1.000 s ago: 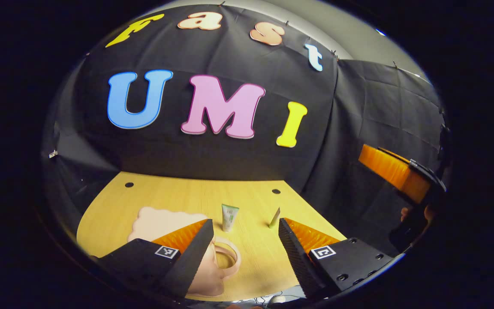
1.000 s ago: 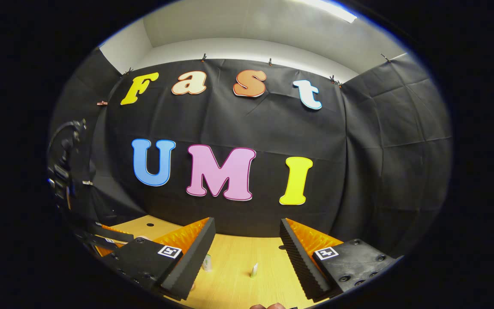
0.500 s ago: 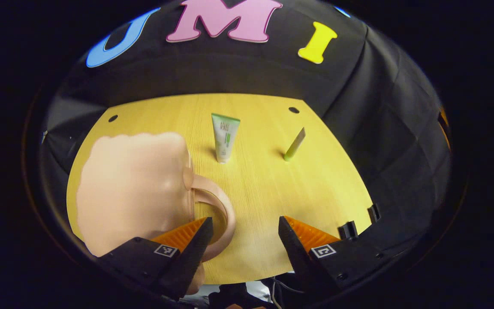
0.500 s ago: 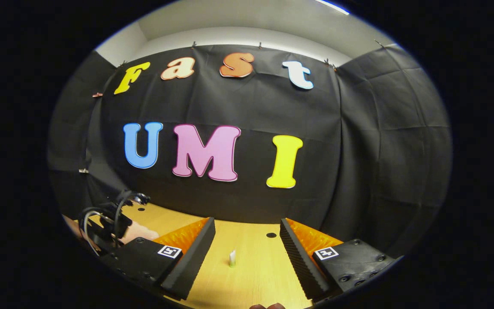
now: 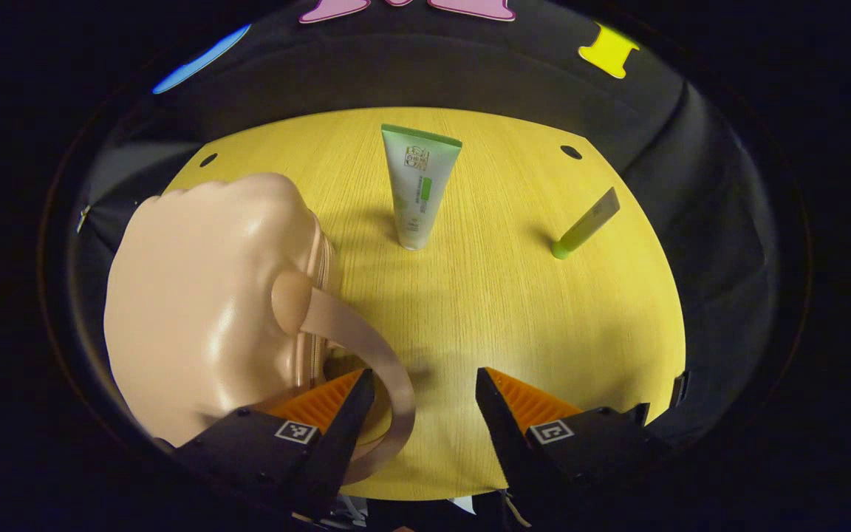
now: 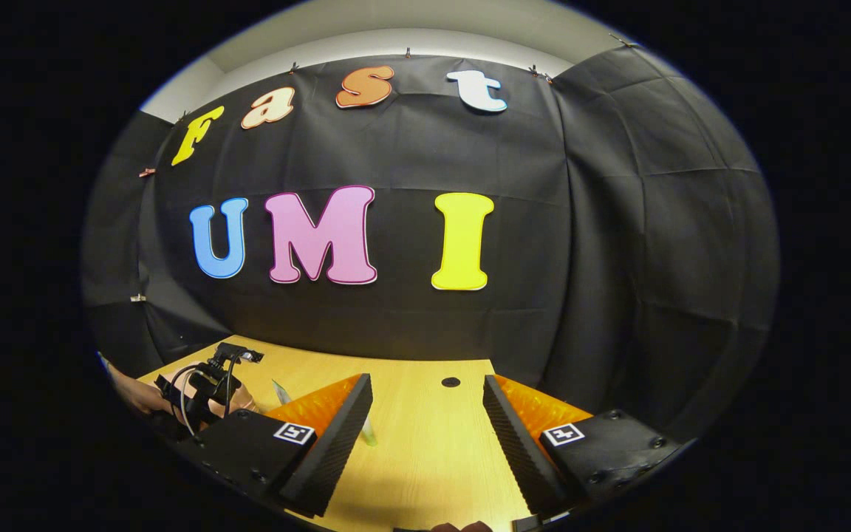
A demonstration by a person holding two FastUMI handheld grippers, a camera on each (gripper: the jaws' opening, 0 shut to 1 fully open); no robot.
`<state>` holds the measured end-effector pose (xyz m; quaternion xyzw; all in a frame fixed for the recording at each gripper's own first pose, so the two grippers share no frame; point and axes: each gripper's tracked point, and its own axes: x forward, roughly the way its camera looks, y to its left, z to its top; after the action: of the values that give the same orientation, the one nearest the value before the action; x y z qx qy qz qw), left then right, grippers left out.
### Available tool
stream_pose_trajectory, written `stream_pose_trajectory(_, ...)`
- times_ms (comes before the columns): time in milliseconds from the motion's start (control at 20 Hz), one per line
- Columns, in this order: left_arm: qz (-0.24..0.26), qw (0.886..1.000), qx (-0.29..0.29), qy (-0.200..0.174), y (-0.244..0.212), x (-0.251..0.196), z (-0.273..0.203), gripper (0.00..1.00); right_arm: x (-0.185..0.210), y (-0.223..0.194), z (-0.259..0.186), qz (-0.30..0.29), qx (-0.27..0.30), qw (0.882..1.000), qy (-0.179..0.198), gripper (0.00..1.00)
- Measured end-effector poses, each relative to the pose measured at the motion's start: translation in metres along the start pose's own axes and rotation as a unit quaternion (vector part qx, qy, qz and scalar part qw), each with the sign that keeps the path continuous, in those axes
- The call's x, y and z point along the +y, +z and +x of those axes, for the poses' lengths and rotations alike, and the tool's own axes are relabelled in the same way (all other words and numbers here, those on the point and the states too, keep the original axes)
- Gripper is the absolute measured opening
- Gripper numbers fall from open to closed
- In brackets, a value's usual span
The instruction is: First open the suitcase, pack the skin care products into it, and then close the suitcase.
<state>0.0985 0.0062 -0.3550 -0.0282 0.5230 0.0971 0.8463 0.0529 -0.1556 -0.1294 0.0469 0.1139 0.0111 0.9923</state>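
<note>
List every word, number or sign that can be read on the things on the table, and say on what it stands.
White and green tube: printed label, too small to read.
Slim green tube: no print can be seen.
Pink suitcase: none.

- A yellow wooden table (image 5: 514, 310) with a fine straight grain and a rounded near edge.
- Small dark round holes (image 5: 570, 152) near its far corners.
- Black cloth wall (image 6: 617, 244), creased, hung behind and beside the table.
- Small clips (image 6: 407, 52) along its top edge.
- A pale wall (image 6: 411, 29), perhaps ceiling, above.
</note>
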Motion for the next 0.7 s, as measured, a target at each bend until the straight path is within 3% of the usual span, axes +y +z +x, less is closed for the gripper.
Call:
stream_pose_trajectory(150, 0.046, 0.999, 0.017, 0.02, -0.011, 0.005, 0.003, 0.84, -0.001, -0.009, 0.009, 0.015, 0.012, 1.0, 0.016, 0.96)
stream_pose_trajectory(200, 0.05, 0.998, 0.015, 0.035, -0.01, 0.009, 0.001, 0.71, 0.001, -0.01, 0.011, 0.017, 0.014, 1.0, 0.022, 0.96)
stream_pose_trajectory(300, 0.063, 0.998, 0.01, 0.023, -0.006, 0.007, -0.007, 0.19, 0.006, -0.015, 0.015, 0.018, 0.02, 0.999, 0.034, 0.96)
stream_pose_trajectory(400, 0.075, 0.997, 0.001, 0.009, 0.001, 0.008, -0.031, 0.12, 0.014, -0.021, 0.018, 0.015, 0.028, 0.998, 0.046, 0.98)
stream_pose_trajectory(600, 0.047, 0.997, -0.053, -0.017, 0.043, 0.026, -0.092, 0.11, 0.046, -0.013, 0.031, 0.022, 0.021, 0.997, 0.071, 0.98)
stream_pose_trajectory(700, 0.043, 0.995, -0.089, -0.011, 0.069, 0.055, -0.13, 0.11, 0.07, -0.005, 0.04, 0.022, 0.012, 0.996, 0.085, 0.98)
